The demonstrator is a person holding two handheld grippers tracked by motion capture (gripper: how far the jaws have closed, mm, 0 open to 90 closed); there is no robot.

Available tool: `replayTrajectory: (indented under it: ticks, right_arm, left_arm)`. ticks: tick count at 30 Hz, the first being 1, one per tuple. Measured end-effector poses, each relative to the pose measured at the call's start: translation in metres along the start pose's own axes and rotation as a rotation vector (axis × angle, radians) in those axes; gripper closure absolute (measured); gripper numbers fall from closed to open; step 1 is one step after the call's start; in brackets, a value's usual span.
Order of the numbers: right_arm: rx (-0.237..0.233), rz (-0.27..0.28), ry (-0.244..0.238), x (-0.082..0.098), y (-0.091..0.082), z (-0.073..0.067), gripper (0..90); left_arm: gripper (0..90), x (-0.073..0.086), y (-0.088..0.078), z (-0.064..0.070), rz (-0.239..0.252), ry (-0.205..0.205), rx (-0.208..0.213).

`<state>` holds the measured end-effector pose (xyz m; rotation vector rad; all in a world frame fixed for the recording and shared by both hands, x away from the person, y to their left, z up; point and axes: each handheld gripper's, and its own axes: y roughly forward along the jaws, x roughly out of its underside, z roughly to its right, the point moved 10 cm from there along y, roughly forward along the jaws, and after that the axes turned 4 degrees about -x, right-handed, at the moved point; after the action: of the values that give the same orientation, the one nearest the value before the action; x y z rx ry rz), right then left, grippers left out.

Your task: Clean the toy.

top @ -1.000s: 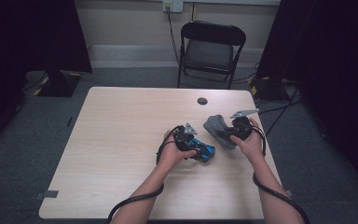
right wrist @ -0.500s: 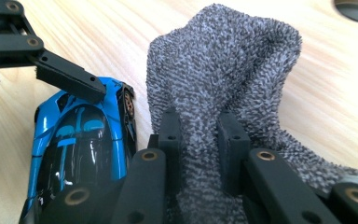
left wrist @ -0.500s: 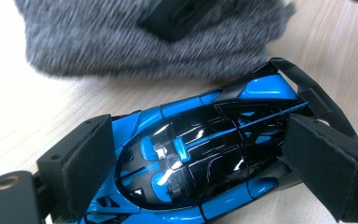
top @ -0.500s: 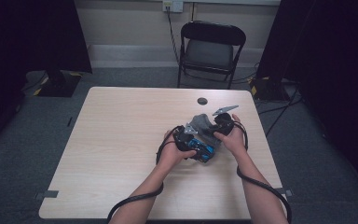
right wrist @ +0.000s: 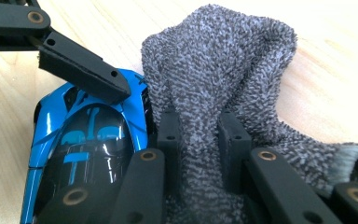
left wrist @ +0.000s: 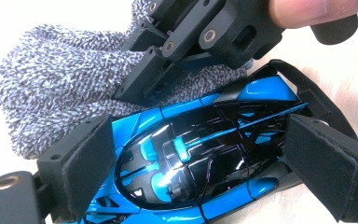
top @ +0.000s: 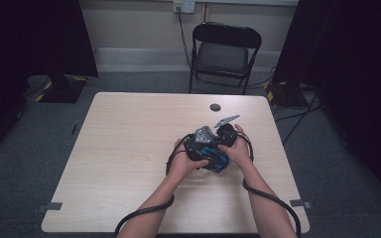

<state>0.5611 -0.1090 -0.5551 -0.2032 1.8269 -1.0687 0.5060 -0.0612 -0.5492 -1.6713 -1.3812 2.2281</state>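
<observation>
A glossy blue and black toy car (left wrist: 200, 158) lies on the table between the pads of my left gripper (left wrist: 200, 175), which is shut on its sides. My right gripper (right wrist: 198, 135) is shut on a bunched grey knitted cloth (right wrist: 223, 60). The cloth (left wrist: 60, 102) rests against one end of the car (right wrist: 88, 144). In the high view both hands meet right of the table's middle, with the right gripper (top: 219, 140) pressed close to the left gripper (top: 198, 151), the cloth (top: 204, 135) on top and the car (top: 215, 159) below.
The light wooden table (top: 129, 148) has open room at the left and front. A small black round object (top: 215, 107) lies near its far edge. A black folding chair (top: 224, 49) stands behind the table. Cables trail from both grippers toward the near edge.
My right gripper has carried the grey cloth left and a little down, from beside the car onto it. The left gripper and the car have stayed in place.
</observation>
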Motion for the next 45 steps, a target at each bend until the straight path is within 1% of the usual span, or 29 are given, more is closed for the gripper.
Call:
replayTrajectory:
  ticks: [4, 8, 12, 16, 21, 32, 37, 41, 45]
  right_arm:
    - [-0.012, 0.005, 0.002, 0.002, -0.002, 0.001, 74.7]
    - [-0.014, -0.004, -0.018, 0.002, -0.002, 0.000, 74.8]
    - [-0.021, -0.004, -0.016, 0.003, -0.003, 0.000, 74.8]
    - [-0.033, 0.011, 0.000, 0.006, -0.005, 0.001, 74.8]
    - [-0.045, 0.003, -0.010, 0.010, -0.009, 0.003, 74.7]
    - [-0.047, -0.013, -0.020, 0.019, -0.018, 0.004, 74.7]
    - [-0.053, -0.004, -0.013, 0.023, -0.022, 0.005, 74.7]
    - [-0.051, -0.006, -0.015, 0.027, -0.026, 0.005, 74.7]
    - [-0.057, -0.008, -0.006, 0.031, -0.030, 0.006, 74.7]
  left_arm:
    - [9.1, 0.000, 0.000, 0.000, 0.003, -0.004, 0.001]
    - [9.1, 0.000, 0.000, 0.000, 0.005, -0.004, 0.002]
    - [9.1, 0.000, 0.000, 0.000, 0.006, -0.002, 0.004]
    - [9.1, 0.000, 0.000, 0.000, 0.005, -0.001, 0.003]
    - [9.1, 0.000, 0.000, 0.000, 0.009, 0.002, 0.000]
    - [9.1, 0.000, 0.000, 0.000, 0.005, 0.006, 0.000]
    - [9.1, 0.000, 0.000, 0.001, 0.014, 0.001, 0.000]
    - [9.1, 0.000, 0.000, 0.001, 0.011, 0.002, 0.000]
    - [9.1, 0.000, 0.000, 0.001, 0.010, 0.002, -0.001]
